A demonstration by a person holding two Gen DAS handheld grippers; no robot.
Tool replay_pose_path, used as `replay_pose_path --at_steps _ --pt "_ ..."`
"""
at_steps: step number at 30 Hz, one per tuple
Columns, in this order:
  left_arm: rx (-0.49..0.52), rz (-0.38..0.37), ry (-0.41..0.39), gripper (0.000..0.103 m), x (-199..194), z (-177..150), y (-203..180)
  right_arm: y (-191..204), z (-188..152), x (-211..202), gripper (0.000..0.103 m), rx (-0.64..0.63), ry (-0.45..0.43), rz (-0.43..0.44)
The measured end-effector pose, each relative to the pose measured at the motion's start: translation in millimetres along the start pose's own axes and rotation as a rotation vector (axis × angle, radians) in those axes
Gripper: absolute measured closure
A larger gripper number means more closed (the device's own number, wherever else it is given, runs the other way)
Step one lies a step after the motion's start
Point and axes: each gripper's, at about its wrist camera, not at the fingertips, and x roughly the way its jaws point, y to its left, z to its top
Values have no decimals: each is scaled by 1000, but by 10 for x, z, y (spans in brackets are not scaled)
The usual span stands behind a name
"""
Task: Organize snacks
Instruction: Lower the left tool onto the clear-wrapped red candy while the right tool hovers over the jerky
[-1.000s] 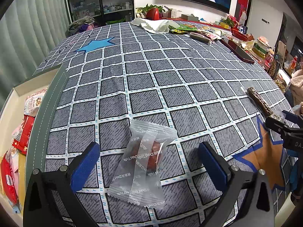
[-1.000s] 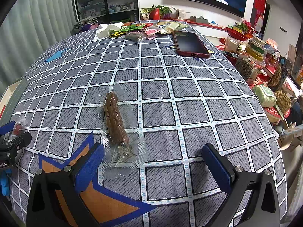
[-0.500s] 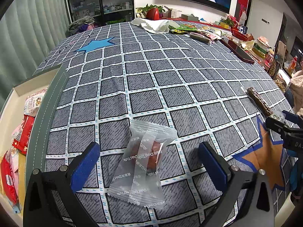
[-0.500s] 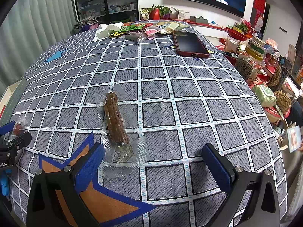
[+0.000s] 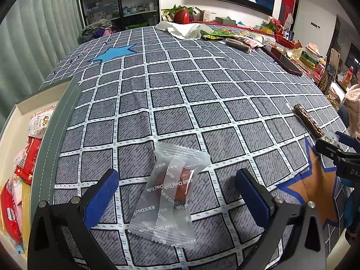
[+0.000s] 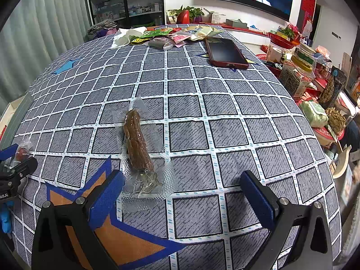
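The task looks only partly done. At the left edge of the table stands a box [image 5: 67,103] with a grey-green rim, and inside it some packets [image 5: 27,157] already lie, red and white ones; how many I cannot count. Two snacks are not yet put away. A candy [image 5: 173,191] in a clear wrapper lies flat on the checked cloth [image 5: 180,90], between the jaws of the left gripper [image 5: 177,191], which stand wide apart and do not touch it. A brown stick [image 6: 137,144] in clear film lies just in front of the right gripper [image 6: 182,191], nearer its left finger; these jaws are also wide apart and hold nothing. At the far end of the table more packets [image 6: 171,36] lie in a heap beside a phone [image 6: 225,54].
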Motion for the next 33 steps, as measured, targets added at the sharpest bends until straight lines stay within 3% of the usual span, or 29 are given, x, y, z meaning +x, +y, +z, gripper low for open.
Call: replay_pose_path --at_steps 15,28,30,31,33 --pt "0 0 0 0 0 0 2 39 101 60 0 -41 34 23" --pt "-5 2 0 1 -2 9 9 301 592 412 0 -132 262 67" --pt "-2 -2 -2 6 -30 -8 -24 318 598 416 1 -124 288 57" --pt "16 -15 -3 15 -59 -13 -62 317 598 396 4 -119 292 55" --pt "48 -37 -2 31 -117 -24 -129 344 622 347 24 -123 284 57"
